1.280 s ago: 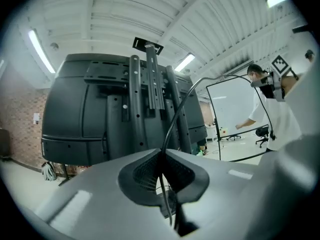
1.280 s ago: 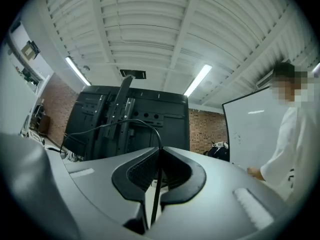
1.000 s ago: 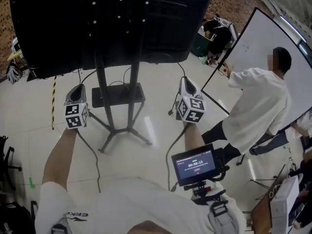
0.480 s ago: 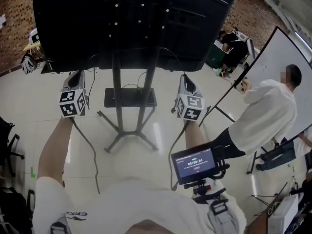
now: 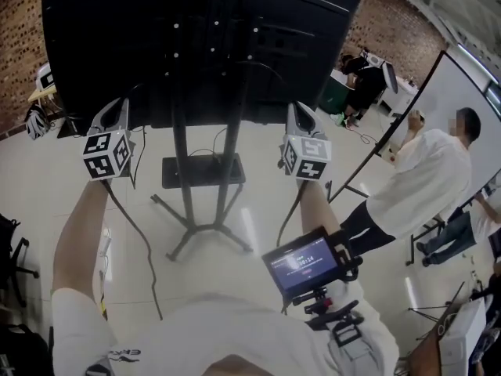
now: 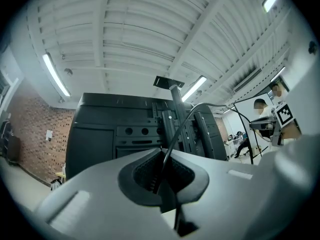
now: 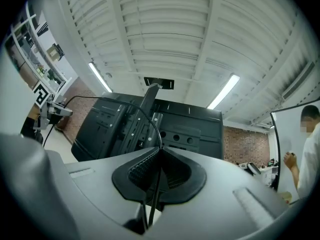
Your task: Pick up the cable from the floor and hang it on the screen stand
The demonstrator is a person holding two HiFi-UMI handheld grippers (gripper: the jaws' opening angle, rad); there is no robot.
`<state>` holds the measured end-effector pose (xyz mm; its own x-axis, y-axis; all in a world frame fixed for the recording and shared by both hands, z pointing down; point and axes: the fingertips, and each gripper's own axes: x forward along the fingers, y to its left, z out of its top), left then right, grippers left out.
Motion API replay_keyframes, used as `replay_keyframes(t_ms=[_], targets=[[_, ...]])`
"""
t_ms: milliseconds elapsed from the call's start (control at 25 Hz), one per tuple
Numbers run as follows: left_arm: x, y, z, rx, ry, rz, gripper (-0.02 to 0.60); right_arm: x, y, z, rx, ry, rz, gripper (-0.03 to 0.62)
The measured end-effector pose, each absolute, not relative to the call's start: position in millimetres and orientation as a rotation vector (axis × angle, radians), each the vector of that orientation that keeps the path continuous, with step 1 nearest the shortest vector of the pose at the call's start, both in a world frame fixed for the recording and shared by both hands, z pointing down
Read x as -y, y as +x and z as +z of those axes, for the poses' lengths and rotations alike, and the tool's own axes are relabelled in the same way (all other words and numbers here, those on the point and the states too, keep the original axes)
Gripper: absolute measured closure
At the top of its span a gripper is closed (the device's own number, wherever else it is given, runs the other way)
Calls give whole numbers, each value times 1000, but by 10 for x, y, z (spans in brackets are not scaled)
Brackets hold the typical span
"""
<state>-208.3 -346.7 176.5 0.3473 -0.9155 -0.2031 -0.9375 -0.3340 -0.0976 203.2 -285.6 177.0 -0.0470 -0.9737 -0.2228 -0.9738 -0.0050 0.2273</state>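
Note:
A thin black cable (image 6: pixel 178 128) is pinched in both grippers. My left gripper (image 5: pixel 116 110) is shut on it at the lower left edge of the big black screen (image 5: pixel 196 45), and the cable hangs down from it to the floor (image 5: pixel 133 225). My right gripper (image 5: pixel 296 113) is shut on the cable under the screen's lower right corner, where another length of the cable (image 5: pixel 288 214) drops. Between the two, the cable (image 7: pixel 149 118) arches up in front of the screen's back. The screen stand (image 5: pixel 183 171) rises between the grippers. In the gripper views the left gripper (image 6: pixel 162 151) and the right gripper (image 7: pixel 159 149) show jaws closed on the cable.
The stand's legs (image 5: pixel 196 229) spread on the pale floor, with a black box (image 5: pixel 202 171) behind them. A person in a white shirt (image 5: pixel 419 186) stands at the right by a whiteboard (image 5: pixel 470 77). A small monitor (image 5: pixel 304 262) sits on my chest rig.
Both grippers have risen with the cable, from beside the stand's lower post up to the screen's bottom edge. Their grip has not changed.

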Motion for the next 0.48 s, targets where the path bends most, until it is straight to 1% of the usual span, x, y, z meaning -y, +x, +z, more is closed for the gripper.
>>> replay_keyframes(t_ms=[480], targets=[[3885,-2133,1455,-1612,-2451,214,580,3151,2026,1478,-2129,-2173,534,565]])
